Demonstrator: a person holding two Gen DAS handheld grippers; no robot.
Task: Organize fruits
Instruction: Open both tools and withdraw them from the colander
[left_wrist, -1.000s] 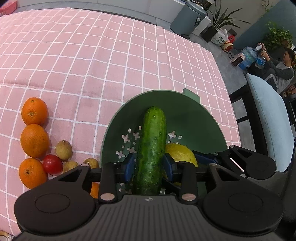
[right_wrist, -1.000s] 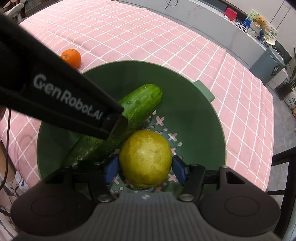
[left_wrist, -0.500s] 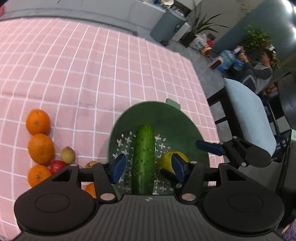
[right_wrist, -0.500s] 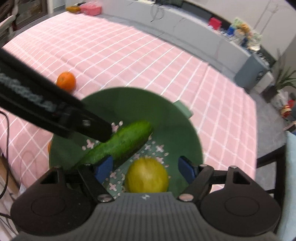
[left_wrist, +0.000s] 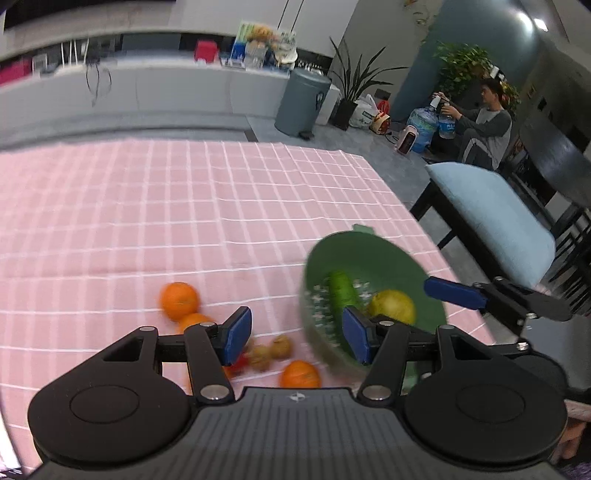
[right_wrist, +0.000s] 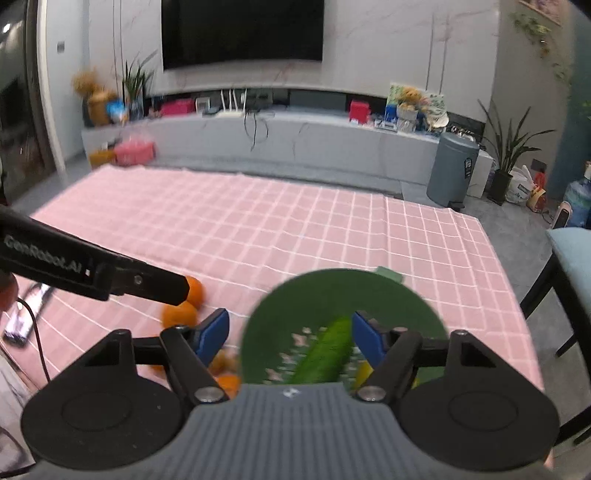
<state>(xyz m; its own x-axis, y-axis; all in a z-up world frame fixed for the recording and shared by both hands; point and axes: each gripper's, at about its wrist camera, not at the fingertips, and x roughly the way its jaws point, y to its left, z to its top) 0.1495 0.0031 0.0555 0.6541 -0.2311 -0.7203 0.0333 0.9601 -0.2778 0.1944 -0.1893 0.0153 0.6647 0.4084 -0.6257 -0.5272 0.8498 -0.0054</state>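
Observation:
A green colander bowl (left_wrist: 391, 258) (right_wrist: 314, 291) sits on the pink checked tablecloth near its right edge. A cucumber (left_wrist: 341, 288) (right_wrist: 327, 350) and a yellow lemon (left_wrist: 393, 306) lie inside it. Several oranges (left_wrist: 179, 300) (right_wrist: 179, 314), small brown fruits (left_wrist: 271, 350) and a red one lie to the bowl's left. My left gripper (left_wrist: 295, 338) is open and empty, raised above the loose fruit. My right gripper (right_wrist: 288, 338) is open and empty, raised above the bowl's near left rim. One of its blue fingertips (left_wrist: 454, 293) shows in the left wrist view.
The pink tablecloth (right_wrist: 258, 229) stretches far back. A blue-cushioned chair (left_wrist: 491, 206) stands at the table's right edge. A grey bin (right_wrist: 452, 166) and plants stand on the floor beyond. A person (left_wrist: 484, 129) sits at the far right.
Both grippers have let go, the left of the cucumber and the right of the lemon, and opened wide. Both have pulled up and back from the bowl; the views now tilt toward the room.

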